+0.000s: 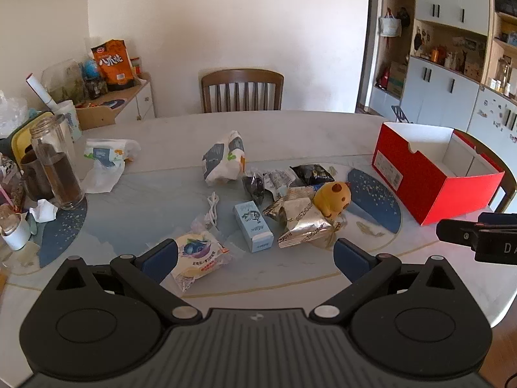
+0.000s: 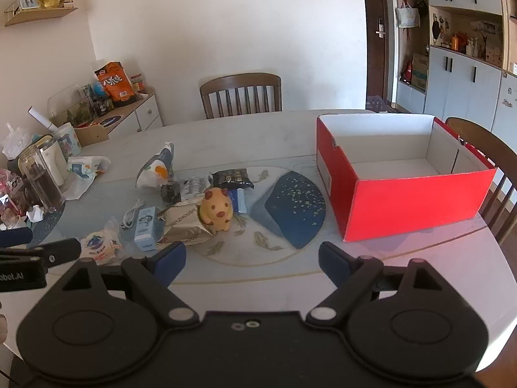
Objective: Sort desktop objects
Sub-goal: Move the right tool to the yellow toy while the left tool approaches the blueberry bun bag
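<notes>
**Status: Both Claws Released Above the Table**

Your left claw point(image 1: 255, 257) is spread wide with nothing between its blue pads; it hovers over the near edge of the table point(image 1: 323, 129). Your right claw point(image 2: 252, 260) is likewise spread wide and carries nothing.

The items to sort lie in a loose cluster at the table centre:

- A blueberry snack packet point(image 1: 198, 255) lies nearest your left claw, just beside its left pad.
- A light blue carton point(image 1: 253, 226) lies flat beside it, with a white cable point(image 1: 211, 210) just behind the packet.
- Crumpled silver foil wrappers point(image 1: 303, 223) touch the yellow plush toy point(image 1: 332, 199).
- Dark snack packets point(image 1: 311, 174) lie behind the toy.
- A white and grey bag point(image 1: 223, 161) sits at the rear of the cluster.

The red box point(image 2: 404, 177) stands on the right side of the table, lid off, white interior showing. A blue fan-shaped mat point(image 2: 294, 213) lies between the cluster and the box.

A glass jar point(image 1: 56, 168) stands at the left table edge. A wooden chair point(image 1: 242, 90) stands at the far side.
</notes>
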{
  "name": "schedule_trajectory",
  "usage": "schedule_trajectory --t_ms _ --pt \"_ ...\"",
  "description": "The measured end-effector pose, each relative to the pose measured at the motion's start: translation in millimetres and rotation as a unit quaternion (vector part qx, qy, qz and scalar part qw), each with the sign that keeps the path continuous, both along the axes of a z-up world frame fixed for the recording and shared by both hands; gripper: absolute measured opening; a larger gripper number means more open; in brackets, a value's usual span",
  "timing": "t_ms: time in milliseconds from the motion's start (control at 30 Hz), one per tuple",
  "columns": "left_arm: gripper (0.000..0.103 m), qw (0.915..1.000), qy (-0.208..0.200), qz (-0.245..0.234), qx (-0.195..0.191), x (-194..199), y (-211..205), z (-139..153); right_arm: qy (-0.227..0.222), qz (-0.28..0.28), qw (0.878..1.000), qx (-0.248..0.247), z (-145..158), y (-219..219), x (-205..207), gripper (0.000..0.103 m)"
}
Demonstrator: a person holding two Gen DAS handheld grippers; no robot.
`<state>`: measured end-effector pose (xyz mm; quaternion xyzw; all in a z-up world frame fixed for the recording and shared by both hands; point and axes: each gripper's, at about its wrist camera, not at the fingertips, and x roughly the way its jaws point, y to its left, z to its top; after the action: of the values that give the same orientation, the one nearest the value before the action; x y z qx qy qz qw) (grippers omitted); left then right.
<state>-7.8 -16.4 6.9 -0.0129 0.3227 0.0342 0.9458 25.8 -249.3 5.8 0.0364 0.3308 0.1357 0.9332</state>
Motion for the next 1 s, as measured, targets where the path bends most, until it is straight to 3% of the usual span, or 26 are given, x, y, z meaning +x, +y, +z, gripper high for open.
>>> schedule_trajectory --t_ms 467,1000 --pt "0.103 0.9999 -0.002 -0.008 0.012 1.6 -11.6 3.7 0.008 -0.008 1.000 0.008 -2.5 -16.0 4.4 0.089" --pt "0.103 0.9980 0.025 -0.057 0.004 54.5 57.8 -18.8 0.041 -0.024 0.999 -0.011 -7.8 45.4 48.1 0.089"
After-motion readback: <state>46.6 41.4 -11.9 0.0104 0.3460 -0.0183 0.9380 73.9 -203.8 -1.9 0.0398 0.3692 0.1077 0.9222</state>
